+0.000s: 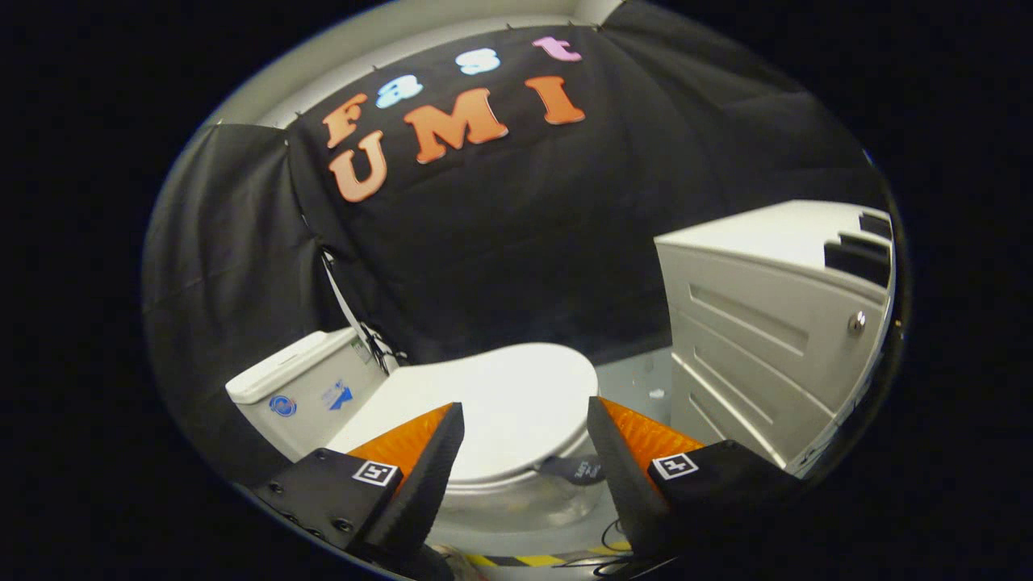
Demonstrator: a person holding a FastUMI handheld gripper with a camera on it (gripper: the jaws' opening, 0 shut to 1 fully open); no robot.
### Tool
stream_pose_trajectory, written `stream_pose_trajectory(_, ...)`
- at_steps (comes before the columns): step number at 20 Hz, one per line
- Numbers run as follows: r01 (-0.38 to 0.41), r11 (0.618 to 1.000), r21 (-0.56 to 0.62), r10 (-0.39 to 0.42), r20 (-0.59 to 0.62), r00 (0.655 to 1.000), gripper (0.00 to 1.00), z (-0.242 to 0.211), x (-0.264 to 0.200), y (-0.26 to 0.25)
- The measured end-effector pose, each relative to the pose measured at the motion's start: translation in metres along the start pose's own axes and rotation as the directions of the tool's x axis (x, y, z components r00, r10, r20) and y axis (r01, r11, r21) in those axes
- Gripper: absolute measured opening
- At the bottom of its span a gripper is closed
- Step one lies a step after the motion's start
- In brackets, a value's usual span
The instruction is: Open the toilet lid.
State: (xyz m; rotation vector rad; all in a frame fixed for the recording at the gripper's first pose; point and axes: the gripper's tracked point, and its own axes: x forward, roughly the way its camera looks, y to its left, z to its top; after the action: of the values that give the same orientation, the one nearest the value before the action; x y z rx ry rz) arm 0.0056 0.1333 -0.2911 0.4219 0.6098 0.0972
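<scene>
A white toilet stands ahead with its lid (504,395) lying flat down over the bowl (516,504). Its white tank (303,391) sits behind it, toward the left finger's side, against the black cloth wall. My gripper (524,428) is open, and the lid's front edge shows in the gap between the two fingers, a short way ahead of them. A small dark tab (577,468) hangs from the lid's front rim just inside the right finger (621,452). Neither finger touches the toilet.
A white cabinet (767,323) with panelled side and a metal knob (856,323) stands right of the toilet, close to the right finger. Grey floor (637,375) shows between them. Yellow-black tape (524,559) and cables lie on the floor below the bowl.
</scene>
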Motion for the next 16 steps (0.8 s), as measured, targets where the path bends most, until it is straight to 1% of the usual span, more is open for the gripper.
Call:
stream_pose_trajectory(2,0.029,0.990,0.135,-0.017,-0.086,0.996,0.99,-0.017,0.008,-0.013)
stream_pose_trajectory(3,0.053,0.976,0.209,-0.029,-0.119,0.992,0.99,-0.026,0.012,-0.021)
stream_pose_trajectory(4,0.086,0.956,0.281,-0.044,-0.150,0.988,0.99,-0.035,0.015,-0.030)
stream_pose_trajectory(5,0.106,0.930,0.353,-0.058,-0.144,0.988,0.99,-0.038,0.024,-0.040)
stream_pose_trajectory(6,0.114,0.892,0.438,-0.082,-0.092,0.992,0.99,-0.032,0.042,-0.052)
stream_pose_trajectory(8,0.102,0.799,0.593,-0.036,-0.122,0.992,0.98,-0.039,0.040,-0.060)
stream_pose_trajectory(9,0.102,0.755,0.647,-0.025,-0.128,0.991,0.98,-0.040,0.040,-0.065)
stream_pose_trajectory(10,0.092,0.735,0.672,-0.020,-0.115,0.993,0.98,-0.037,0.042,-0.070)
stream_pose_trajectory(13,0.083,0.698,0.711,0.007,-0.123,0.992,0.97,-0.037,0.044,-0.070)
stream_pose_trajectory(15,0.084,0.683,0.725,0.029,-0.142,0.989,0.97,-0.041,0.050,-0.066)
stream_pose_trajectory(16,0.088,0.683,0.725,0.030,-0.149,0.988,0.97,-0.043,0.052,-0.067)
